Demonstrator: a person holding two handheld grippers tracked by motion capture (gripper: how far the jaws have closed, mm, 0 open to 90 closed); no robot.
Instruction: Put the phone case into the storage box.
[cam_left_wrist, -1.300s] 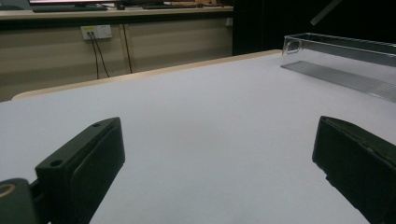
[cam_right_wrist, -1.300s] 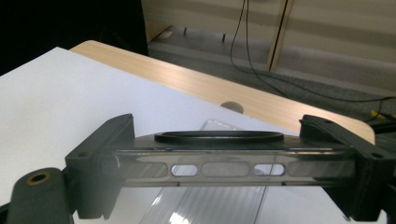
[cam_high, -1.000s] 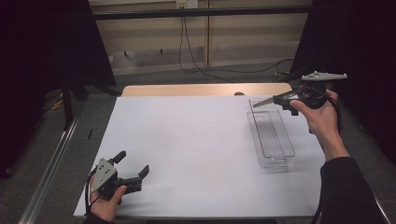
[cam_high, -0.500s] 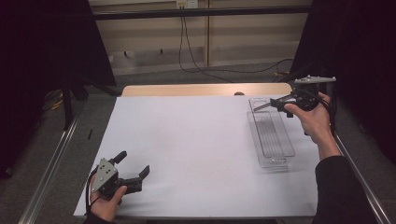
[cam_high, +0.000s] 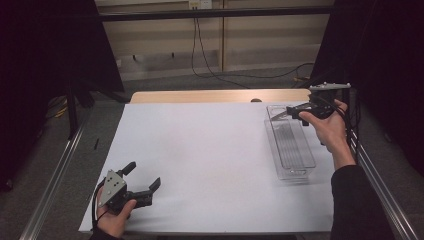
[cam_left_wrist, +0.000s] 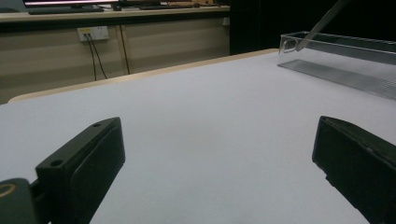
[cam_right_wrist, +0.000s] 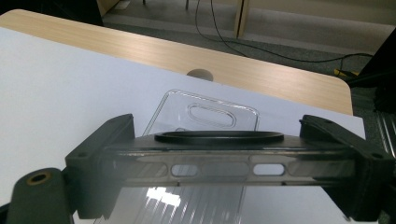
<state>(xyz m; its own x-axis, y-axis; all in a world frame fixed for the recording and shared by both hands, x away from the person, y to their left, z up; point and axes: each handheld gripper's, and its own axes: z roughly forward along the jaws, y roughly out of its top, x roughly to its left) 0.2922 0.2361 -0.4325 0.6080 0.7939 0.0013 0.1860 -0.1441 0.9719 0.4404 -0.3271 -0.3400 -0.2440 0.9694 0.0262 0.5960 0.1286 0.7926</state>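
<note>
My right gripper (cam_high: 296, 111) is shut on a flat, dark see-through phone case (cam_right_wrist: 224, 165), clamped edge-on between the two jaws. A black ring (cam_right_wrist: 218, 137) lies on the case's top face. The case pokes out to the left (cam_high: 281, 114) over the far end of a long clear plastic tray (cam_high: 292, 150). Directly below the case is the tray's end wall with a handle slot (cam_right_wrist: 212, 114). My left gripper (cam_high: 144, 175) rests low on the white table sheet (cam_high: 200, 150) at the near left, open, with nothing between its fingers (cam_left_wrist: 84, 163).
The tray (cam_left_wrist: 345, 60) lies lengthwise along the right side of the white sheet, and the case's tip (cam_left_wrist: 322, 21) hangs over its end. A bare wooden strip (cam_high: 210, 96) runs along the far table edge. Metal rails (cam_high: 55, 175) flank both sides.
My right gripper has dropped a little and shifted slightly left with the case, closer over the tray's far end. The left gripper has stayed put.
</note>
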